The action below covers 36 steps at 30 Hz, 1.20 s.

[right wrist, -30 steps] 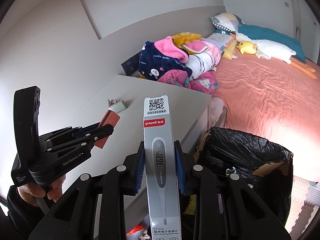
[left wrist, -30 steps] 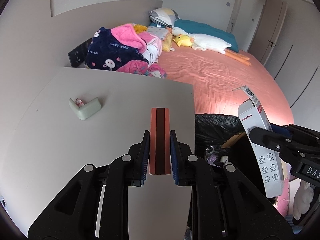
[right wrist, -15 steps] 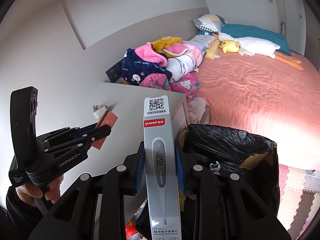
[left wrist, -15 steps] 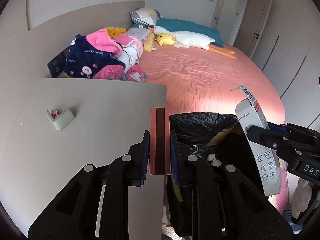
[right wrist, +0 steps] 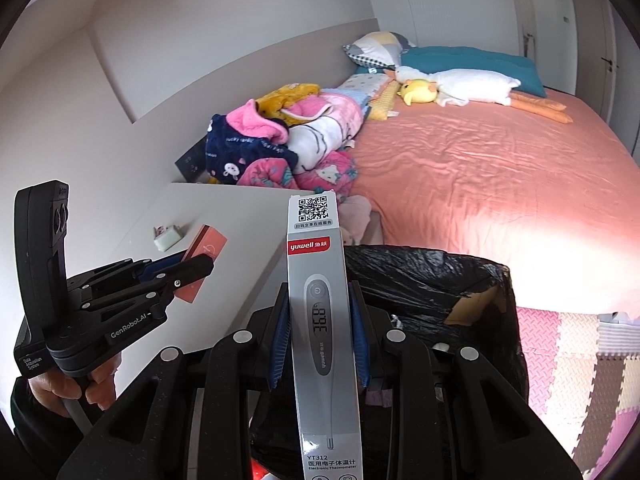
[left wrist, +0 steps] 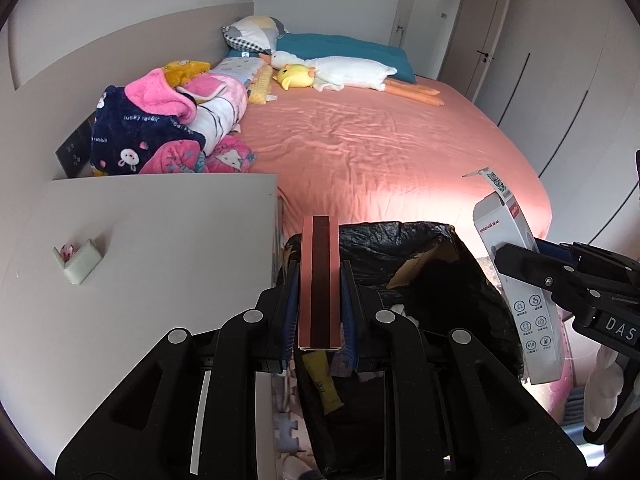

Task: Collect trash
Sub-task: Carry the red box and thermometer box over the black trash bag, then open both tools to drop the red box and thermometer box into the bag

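My left gripper (left wrist: 319, 276) is shut on a thin pink box (left wrist: 320, 280) with a dark stripe, held above the near rim of a black trash bag (left wrist: 420, 236). My right gripper (right wrist: 319, 312) is shut on a grey thermometer box (right wrist: 320, 320), also above the bag (right wrist: 420, 276). The thermometer box shows at the right of the left wrist view (left wrist: 520, 292). The pink box and left gripper show at the left of the right wrist view (right wrist: 202, 260). A small pale green piece of trash (left wrist: 82, 264) lies on the white table (left wrist: 160, 240).
The pink bed (left wrist: 380, 140) lies behind the bag, with piled clothes (left wrist: 160, 128) and plush toys (left wrist: 332, 68). The bag holds cardboard and mixed rubbish (left wrist: 416, 268). Foam floor mats (right wrist: 568, 360) lie at the right. Closets and a door (left wrist: 492, 40) stand at the far wall.
Both grippers have moved right, from over the table to above the trash bag, still holding their boxes. The table edge now lies left of the pink box.
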Tool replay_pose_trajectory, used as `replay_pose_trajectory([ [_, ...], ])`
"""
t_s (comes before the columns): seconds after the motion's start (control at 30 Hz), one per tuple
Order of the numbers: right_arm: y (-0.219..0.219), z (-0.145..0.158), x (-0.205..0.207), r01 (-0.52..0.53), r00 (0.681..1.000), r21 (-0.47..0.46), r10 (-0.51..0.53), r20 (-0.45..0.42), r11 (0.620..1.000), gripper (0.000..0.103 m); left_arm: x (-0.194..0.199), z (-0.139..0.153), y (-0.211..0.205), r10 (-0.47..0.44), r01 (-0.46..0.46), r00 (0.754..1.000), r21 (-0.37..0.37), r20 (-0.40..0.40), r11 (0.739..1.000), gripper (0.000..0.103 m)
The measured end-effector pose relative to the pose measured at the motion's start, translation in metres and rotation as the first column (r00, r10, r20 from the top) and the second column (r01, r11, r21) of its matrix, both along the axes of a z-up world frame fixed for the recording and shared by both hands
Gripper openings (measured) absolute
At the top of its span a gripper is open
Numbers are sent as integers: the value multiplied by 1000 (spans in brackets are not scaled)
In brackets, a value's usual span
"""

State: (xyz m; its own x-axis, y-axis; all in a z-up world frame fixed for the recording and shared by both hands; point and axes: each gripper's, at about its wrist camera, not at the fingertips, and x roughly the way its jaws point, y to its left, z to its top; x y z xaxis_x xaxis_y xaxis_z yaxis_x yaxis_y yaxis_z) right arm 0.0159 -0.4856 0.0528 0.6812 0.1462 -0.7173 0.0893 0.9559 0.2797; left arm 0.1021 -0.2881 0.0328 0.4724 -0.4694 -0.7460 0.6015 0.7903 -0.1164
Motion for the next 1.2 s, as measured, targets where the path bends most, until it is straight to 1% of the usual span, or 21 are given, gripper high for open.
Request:
replay_pose_trajectory([
  [0.4, -33, 0, -22, 97, 995, 3, -97, 3, 995, 29, -8, 5, -33, -93, 93, 996, 6, 13, 996, 19],
  [0.83, -68, -2, -44, 193, 981, 9, -193, 2, 981, 29, -21, 5, -76, -194, 194, 981, 13, 14, 981, 19],
  [1.0, -77, -3, -51, 216, 976, 9, -216, 1, 976, 29, -27, 4, -90, -224, 224, 975, 19, 11, 974, 19],
  [1.2, -81, -3, -52, 220, 976, 10, -220, 3, 975, 29, -32, 0, -97, -244, 244, 970, 24, 2, 970, 19],
])
